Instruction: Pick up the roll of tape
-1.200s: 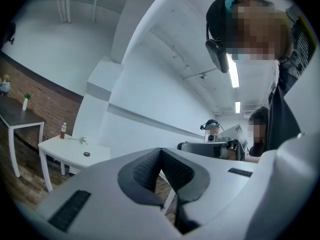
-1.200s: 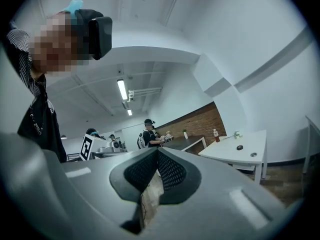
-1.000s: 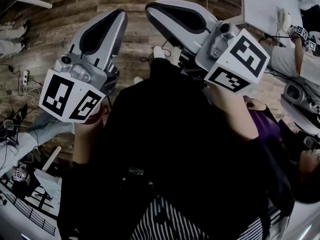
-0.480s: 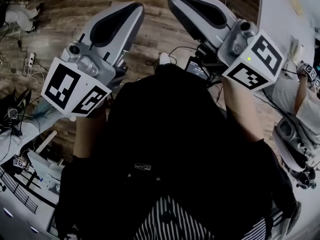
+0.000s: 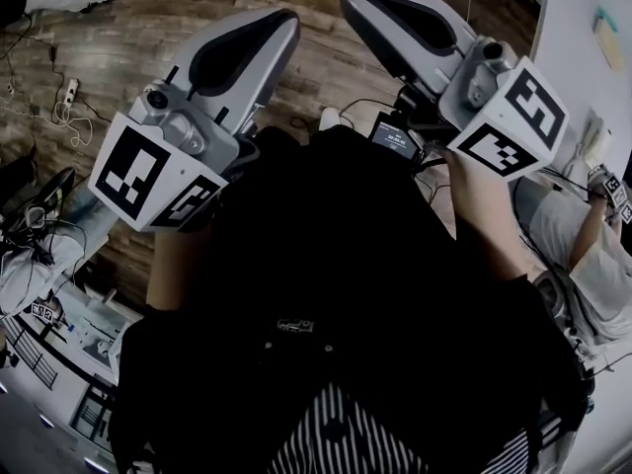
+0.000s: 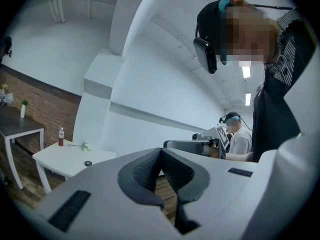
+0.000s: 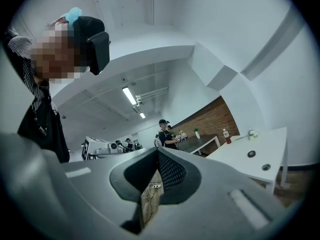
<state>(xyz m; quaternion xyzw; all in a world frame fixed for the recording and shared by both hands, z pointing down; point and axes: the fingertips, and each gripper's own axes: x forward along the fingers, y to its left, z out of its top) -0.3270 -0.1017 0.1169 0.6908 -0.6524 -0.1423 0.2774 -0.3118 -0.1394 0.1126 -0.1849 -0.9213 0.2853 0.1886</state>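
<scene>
Place: an open workroom fitted out as a lab for recording handling trials, not a home.
Floor: wood planks [image 5: 128,38], with loose cables and a power strip [image 5: 67,92] lying about.
Walls: mostly plain white, one brick wall [image 7: 215,116], strip lights [image 7: 129,95] overhead.
Furniture: a white table [image 7: 270,149] and a dark table [image 7: 197,143].
People: another person [image 6: 240,139] wearing a head rig [image 6: 231,117], and a standing person [image 7: 165,134] farther off.

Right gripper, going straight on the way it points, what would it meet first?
Nothing near: open room ahead of the right gripper, then probably the standing person far off. The white table lies off to the right.
</scene>
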